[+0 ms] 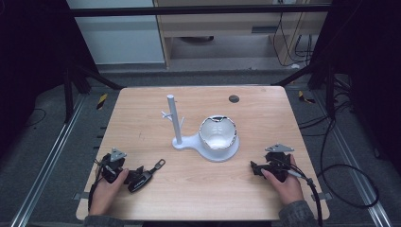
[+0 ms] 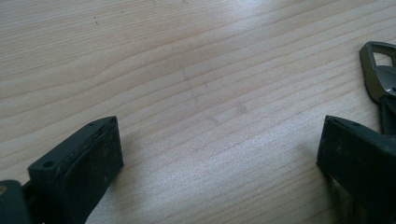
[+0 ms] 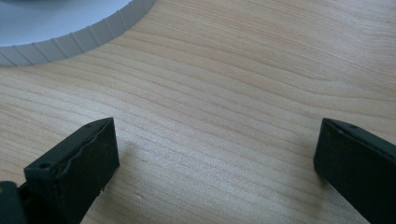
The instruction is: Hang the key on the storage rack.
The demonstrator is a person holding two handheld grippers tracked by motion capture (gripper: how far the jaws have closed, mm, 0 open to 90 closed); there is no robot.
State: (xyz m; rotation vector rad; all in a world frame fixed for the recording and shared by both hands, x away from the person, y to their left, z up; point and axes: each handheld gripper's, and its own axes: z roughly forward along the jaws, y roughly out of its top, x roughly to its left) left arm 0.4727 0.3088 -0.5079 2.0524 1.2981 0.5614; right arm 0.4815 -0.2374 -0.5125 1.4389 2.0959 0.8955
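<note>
A white stand with an upright post (image 1: 174, 118) and small side pegs rises from a flat white base (image 1: 189, 142) at the table's middle. On that base sits a round white bowl-like piece (image 1: 217, 133) with a shiny rim. My left gripper (image 1: 134, 178) rests at the front left, open (image 2: 219, 135), bare wood between its jaws. A dark key with a metal loop (image 1: 159, 164) lies just beyond its right jaw (image 2: 377, 70). At the front right my right gripper (image 1: 256, 169) is open (image 3: 215, 130) on bare wood, and the base's ribbed edge (image 3: 84, 39) lies ahead of it.
The wooden table (image 1: 265, 113) has a small dark round hole (image 1: 233, 99) near its far edge. A cable (image 1: 331, 189) trails off the right side. Dark frame legs and grey floor surround the table.
</note>
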